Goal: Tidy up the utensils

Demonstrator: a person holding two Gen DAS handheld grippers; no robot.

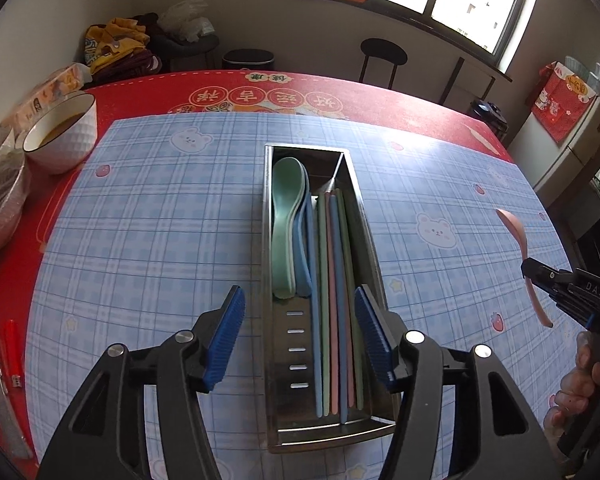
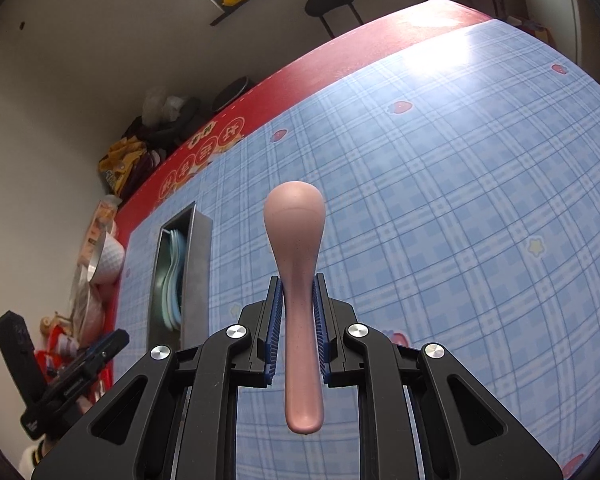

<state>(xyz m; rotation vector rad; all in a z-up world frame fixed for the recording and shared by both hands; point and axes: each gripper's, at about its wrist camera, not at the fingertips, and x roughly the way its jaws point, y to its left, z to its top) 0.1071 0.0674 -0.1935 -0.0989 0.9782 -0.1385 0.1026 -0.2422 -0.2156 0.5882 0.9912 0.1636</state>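
A steel utensil box lies lengthwise on the blue plaid mat. Its left side holds a green spoon stacked on a blue spoon; its right side holds several pastel chopsticks. My left gripper hovers above the near half of the box, jaws open with nothing between them. In the right wrist view my right gripper is shut on the handle of a pink spoon, bowl pointing away, held above the mat. The same pink spoon and right gripper show at the left view's right edge. The box lies to the right gripper's left.
A white bowl with brownish liquid stands at the table's far left, beside bagged dishes. A knife and a red pen lie at the near left edge. A stool and a bin stand beyond the red tablecloth.
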